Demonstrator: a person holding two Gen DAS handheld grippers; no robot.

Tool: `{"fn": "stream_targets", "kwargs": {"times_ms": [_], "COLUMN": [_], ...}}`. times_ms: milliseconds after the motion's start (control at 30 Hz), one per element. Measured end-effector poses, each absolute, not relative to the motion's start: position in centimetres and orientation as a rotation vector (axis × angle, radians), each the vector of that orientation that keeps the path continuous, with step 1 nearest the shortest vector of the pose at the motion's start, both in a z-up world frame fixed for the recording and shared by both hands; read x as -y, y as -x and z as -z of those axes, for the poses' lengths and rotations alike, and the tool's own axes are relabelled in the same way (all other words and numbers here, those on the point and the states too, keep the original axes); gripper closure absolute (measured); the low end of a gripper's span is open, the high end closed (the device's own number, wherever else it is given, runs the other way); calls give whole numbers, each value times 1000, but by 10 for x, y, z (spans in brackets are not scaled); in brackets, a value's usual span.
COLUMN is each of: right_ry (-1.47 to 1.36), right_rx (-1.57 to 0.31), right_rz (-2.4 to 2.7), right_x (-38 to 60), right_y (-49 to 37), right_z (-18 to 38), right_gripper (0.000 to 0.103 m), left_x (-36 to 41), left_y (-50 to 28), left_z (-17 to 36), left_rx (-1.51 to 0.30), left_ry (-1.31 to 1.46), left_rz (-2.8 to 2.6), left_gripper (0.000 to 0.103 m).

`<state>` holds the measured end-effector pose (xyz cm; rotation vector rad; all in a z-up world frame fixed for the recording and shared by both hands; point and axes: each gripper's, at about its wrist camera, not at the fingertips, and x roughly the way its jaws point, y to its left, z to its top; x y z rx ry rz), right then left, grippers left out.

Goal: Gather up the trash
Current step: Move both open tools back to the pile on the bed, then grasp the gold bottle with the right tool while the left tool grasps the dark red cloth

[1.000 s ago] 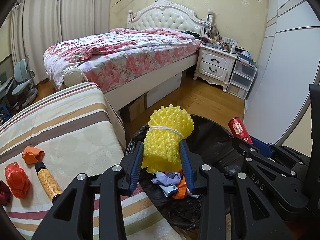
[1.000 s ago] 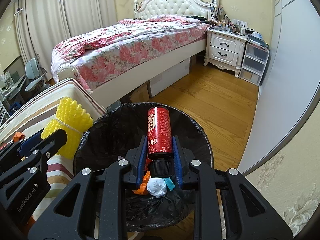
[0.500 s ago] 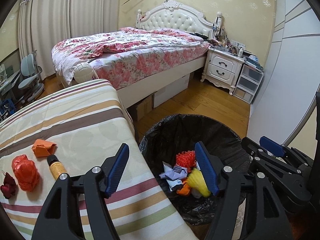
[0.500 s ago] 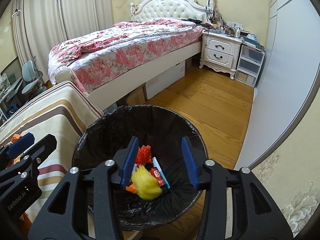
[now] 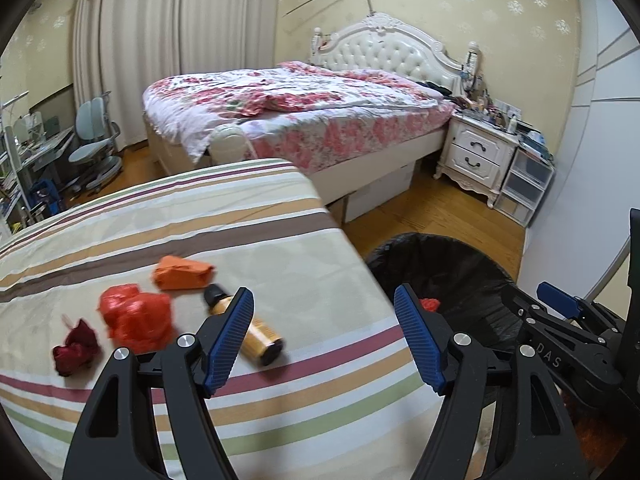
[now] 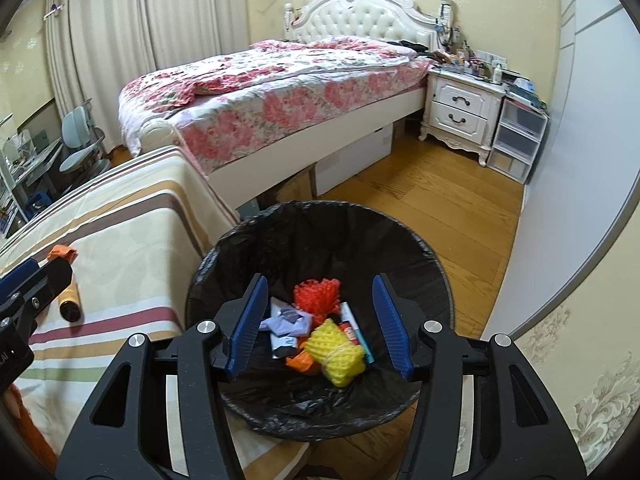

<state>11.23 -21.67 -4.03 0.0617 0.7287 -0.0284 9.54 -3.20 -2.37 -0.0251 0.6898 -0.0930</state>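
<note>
My left gripper (image 5: 324,336) is open and empty above the striped cloth surface (image 5: 280,248). On the cloth lie an amber bottle (image 5: 248,330), an orange paper wad (image 5: 182,272), a red crumpled bag (image 5: 136,320) and a dark red scrap (image 5: 76,346). My right gripper (image 6: 320,322) is open and empty over the black-lined trash bin (image 6: 320,232). In the bin lie the yellow foam net (image 6: 338,350), the red can (image 6: 352,334), a red foam net (image 6: 316,294) and crumpled paper (image 6: 288,322). The bin also shows in the left wrist view (image 5: 448,264).
A bed with a floral cover (image 5: 304,120) stands behind the striped surface. A white nightstand (image 6: 460,112) and plastic drawers (image 6: 516,136) stand at the back right. A white wall panel (image 6: 580,160) runs along the right. Wooden floor (image 6: 440,200) lies beyond the bin.
Both grippers opened. The yellow foam net and the red can dropped into the bin. My left gripper has swung left, over the striped surface.
</note>
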Motion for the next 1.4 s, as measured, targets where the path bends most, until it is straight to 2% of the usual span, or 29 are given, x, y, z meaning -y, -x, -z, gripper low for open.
{"fn": "stream_targets", "kwargs": {"times_ms": [633, 1167, 1233, 1400], "right_ry": [45, 110, 111, 120], "right_rx": [-747, -752, -757, -762], "right_rz": [-182, -263, -268, -282], "right_x": [113, 59, 56, 49], "right_y": [-89, -91, -94, -97], "right_z": [38, 34, 35, 35], "right_gripper": [49, 49, 49, 49], "left_x": [-82, -133, -136, -143], "left_y": [-40, -50, -53, -55], "left_z": [30, 49, 52, 60], "left_rx": [-702, -796, -815, -858], "left_ry": [85, 144, 153, 175], "left_rz": [-124, -157, -142, -123], "left_gripper": [31, 31, 36, 66]}}
